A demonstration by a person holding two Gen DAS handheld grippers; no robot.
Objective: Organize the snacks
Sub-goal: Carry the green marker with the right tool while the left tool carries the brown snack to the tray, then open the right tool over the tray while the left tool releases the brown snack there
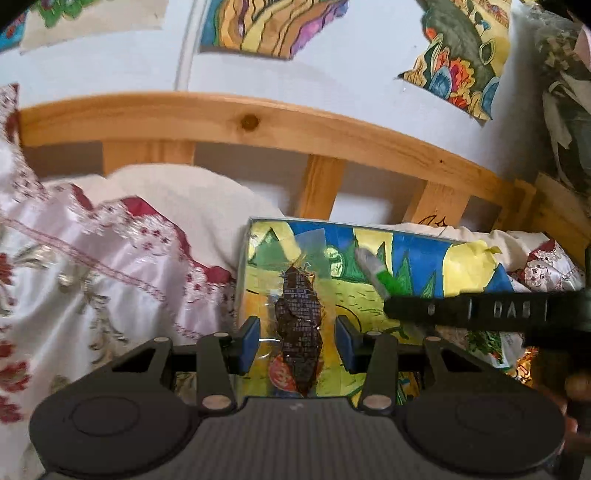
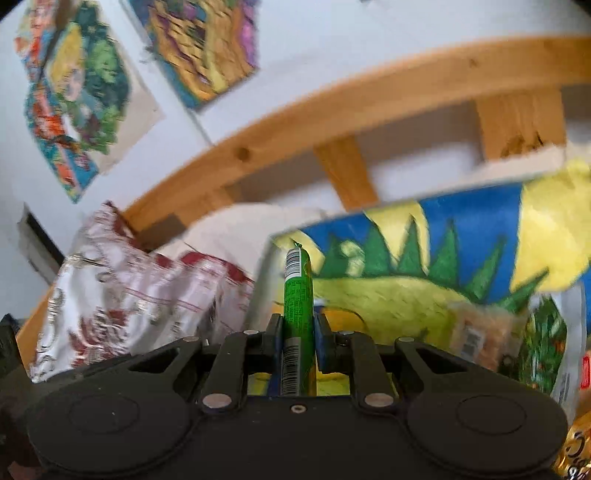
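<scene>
- The wooden headboard (image 1: 258, 122) and the pale wall behind it fill the back of both my views; coloured drawings (image 1: 266, 26) are stuck on the wall, with no writing I can read.
- A floral bedspread (image 1: 74, 277) is bunched on the left, so I judge that I am working on a bed.
- The painted box (image 1: 406, 254), covered in a green-spiked dinosaur scene on blue and yellow, lies just ahead of both tools. I take it as the container the snacks go into, though I cannot tell whether its near side is open.
- More snack packets (image 2: 546, 332) crowd the right edge of the right view, too blurred to read a brand.
- My right gripper (image 2: 298, 332) has its fingers pinching a green snack stick (image 2: 297, 295), upright and gripped near its lower half. Holding it low leaves the tip free to lead into the box. A barcode shows near its top, and the fine print is unreadable.
- My left gripper (image 1: 297, 345) has its fingers spread, with a dark brown wrapper (image 1: 299, 332) lying between them against the box; the pads sit apart from it, so it is not gripped. Its small white print is illegible.
</scene>
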